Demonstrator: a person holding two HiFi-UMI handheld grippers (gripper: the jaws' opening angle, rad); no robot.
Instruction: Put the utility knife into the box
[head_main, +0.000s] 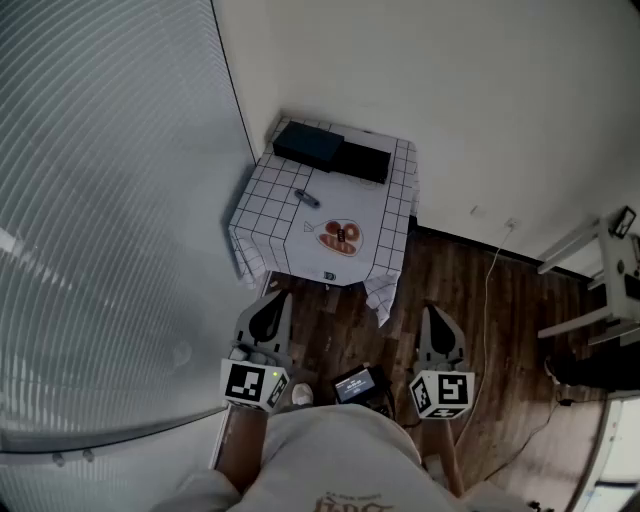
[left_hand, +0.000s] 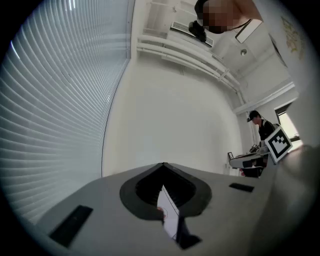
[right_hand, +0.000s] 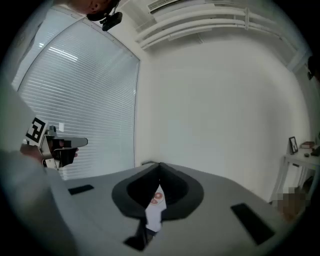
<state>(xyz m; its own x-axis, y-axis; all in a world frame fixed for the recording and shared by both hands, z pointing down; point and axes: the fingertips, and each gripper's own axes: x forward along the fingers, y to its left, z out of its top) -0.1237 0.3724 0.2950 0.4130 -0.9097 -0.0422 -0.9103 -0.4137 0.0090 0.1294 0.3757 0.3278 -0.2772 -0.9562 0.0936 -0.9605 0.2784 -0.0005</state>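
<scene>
Biggest first: a small desk (head_main: 270, 215) w/ a checked cloth, tucked in the room corner. The black box (head_main: 308, 145) sits at its back edge. A flat dark piece (head_main: 362, 162) touches the box's right side, maybe the lid, can't tell. An orange-red thing (head_main: 341, 238) lies well to the near side of the box. The utility knife (head_main: 307, 198) is small & grey, lying flat near the box, roughly between it and the orange-red thing.

The left gripper (head_main: 272, 305) and right gripper (head_main: 436, 322) are both well apart from the box, over the wood floor (head_main: 470, 290). Jaws are together on both, nothing in them. So imo the reach hasn't begun.

Tip: step in, spread the jaws before coming down, and pinch the knife across its narrow width near the middle so it won't swing. Lift it clear of the box wall, then set it in. Check the box is open first, can't tell from here.
</scene>
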